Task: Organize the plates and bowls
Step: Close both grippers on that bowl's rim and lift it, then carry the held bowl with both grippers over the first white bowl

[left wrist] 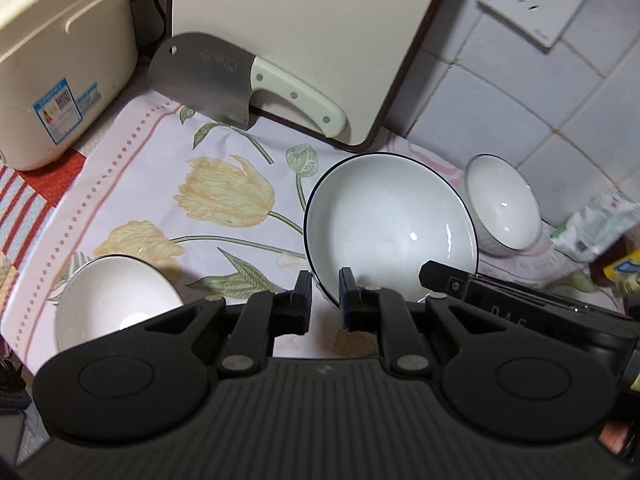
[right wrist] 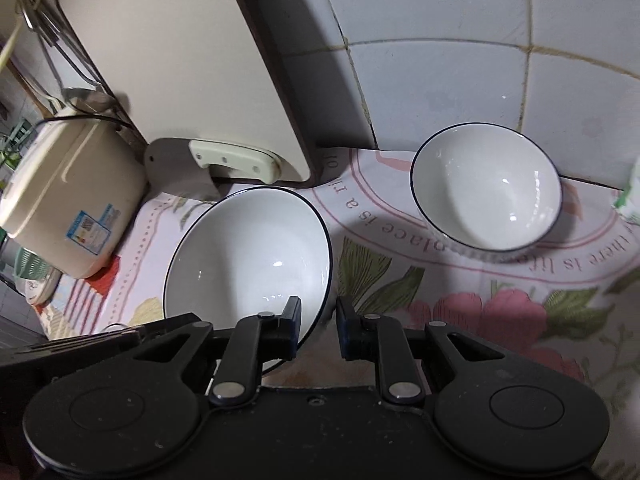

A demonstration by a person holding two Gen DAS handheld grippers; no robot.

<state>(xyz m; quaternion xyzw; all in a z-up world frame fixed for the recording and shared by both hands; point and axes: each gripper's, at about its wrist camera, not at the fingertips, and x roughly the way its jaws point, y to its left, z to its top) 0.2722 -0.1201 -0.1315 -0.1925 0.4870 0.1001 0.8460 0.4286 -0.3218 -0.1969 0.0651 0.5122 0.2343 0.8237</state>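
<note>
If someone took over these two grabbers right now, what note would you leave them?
Left gripper: open, fingers straddling the near rim of the big bowl, not clamped.
Right gripper: open, straddling the same bowl's rim from the other side.
Two small bowls sit apart on the flowered cloth: one by the tiled wall, one at the near left.
Nothing stacked yet; all three bowls remain to gather.

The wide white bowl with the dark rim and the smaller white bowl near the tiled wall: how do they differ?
The wide white bowl with the dark rim is broader and shallower; the smaller white bowl near the tiled wall is narrower and deeper. The wide bowl has both tools at its near rim, the left tool and the right tool; the smaller bowl stands apart, untouched. Its outer wall looks ribbed. Both are glossy white, dark-rimmed, upright and empty.
</note>
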